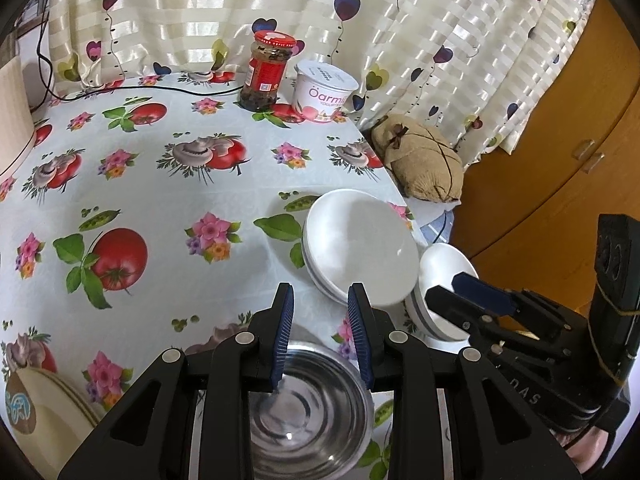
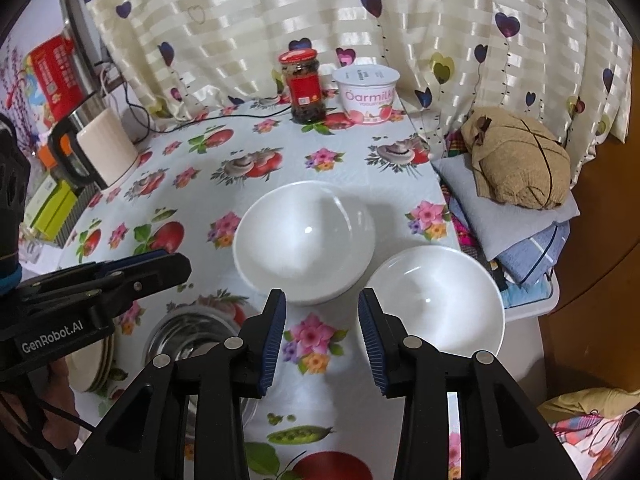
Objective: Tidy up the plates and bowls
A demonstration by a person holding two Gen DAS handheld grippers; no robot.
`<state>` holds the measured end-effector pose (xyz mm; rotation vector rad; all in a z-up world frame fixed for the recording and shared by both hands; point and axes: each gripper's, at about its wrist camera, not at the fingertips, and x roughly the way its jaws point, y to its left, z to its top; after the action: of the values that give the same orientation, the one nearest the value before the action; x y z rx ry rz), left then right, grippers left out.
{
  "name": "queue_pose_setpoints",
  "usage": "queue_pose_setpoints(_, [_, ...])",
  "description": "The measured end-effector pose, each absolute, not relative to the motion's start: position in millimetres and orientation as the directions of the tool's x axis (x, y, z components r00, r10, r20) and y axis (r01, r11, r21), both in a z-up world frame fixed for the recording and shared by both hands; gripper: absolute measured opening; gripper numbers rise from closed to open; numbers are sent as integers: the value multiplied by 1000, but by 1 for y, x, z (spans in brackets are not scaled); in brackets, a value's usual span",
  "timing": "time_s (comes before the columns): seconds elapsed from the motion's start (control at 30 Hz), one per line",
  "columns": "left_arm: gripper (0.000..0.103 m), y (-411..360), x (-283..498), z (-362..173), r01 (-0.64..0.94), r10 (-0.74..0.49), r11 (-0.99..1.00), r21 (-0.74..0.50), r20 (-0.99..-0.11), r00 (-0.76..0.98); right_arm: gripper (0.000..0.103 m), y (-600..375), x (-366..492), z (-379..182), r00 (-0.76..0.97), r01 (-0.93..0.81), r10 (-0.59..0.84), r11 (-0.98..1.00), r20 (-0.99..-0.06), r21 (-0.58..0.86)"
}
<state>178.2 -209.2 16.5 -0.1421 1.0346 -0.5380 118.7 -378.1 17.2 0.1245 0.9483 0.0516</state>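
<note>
floral tablecloth (image 2: 192,184) under a heart-print curtain (image 2: 248,12): sorting barely begun, both grippers empty.

2 white bowls (image 2: 304,240) (image 2: 436,300) sit apart, side by side near the table's right edge, unstacked; a steel bowl (image 1: 308,412) rests nearer, and cream plates (image 1: 52,412) lie at the near left. the left gripper (image 1: 320,336) hangs released above the steel bowl, nothing between its pads; the right gripper (image 2: 322,340) is also released, over bare cloth just short of the white bowls. nesting the bowls seems wholly left to do. a jar (image 2: 304,84) and yogurt tub (image 2: 368,94) stand far back.
</note>
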Motion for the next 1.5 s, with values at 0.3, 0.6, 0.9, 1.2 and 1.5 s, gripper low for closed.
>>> queue_pose_setpoints(0.3, [29, -216, 190, 5, 347, -465, 875, -339, -790, 400, 37, -392, 135, 10, 581, 31, 86, 991, -810, 127])
queue_pose_setpoints(0.6, [29, -221, 204, -9, 324, -446, 886, -332, -804, 394, 37, -397, 154, 2, 574, 31, 74, 993, -816, 111])
queue_pose_setpoints(0.9, [29, -226, 209, -13, 318, -444, 887, -335, -806, 391, 36, -402, 174, -12, 549, 35, 69, 994, -833, 105])
queue_pose_setpoints(1.2, [29, -230, 211, -14, 321, -443, 888, -330, -804, 398, 34, -403, 181, -14, 552, 41, 56, 995, -832, 94])
queue_pose_setpoints(1.5, [29, -232, 212, -19, 328, -453, 882, -340, -805, 383, 28, -406, 188, -19, 539, 32, 60, 995, -840, 92])
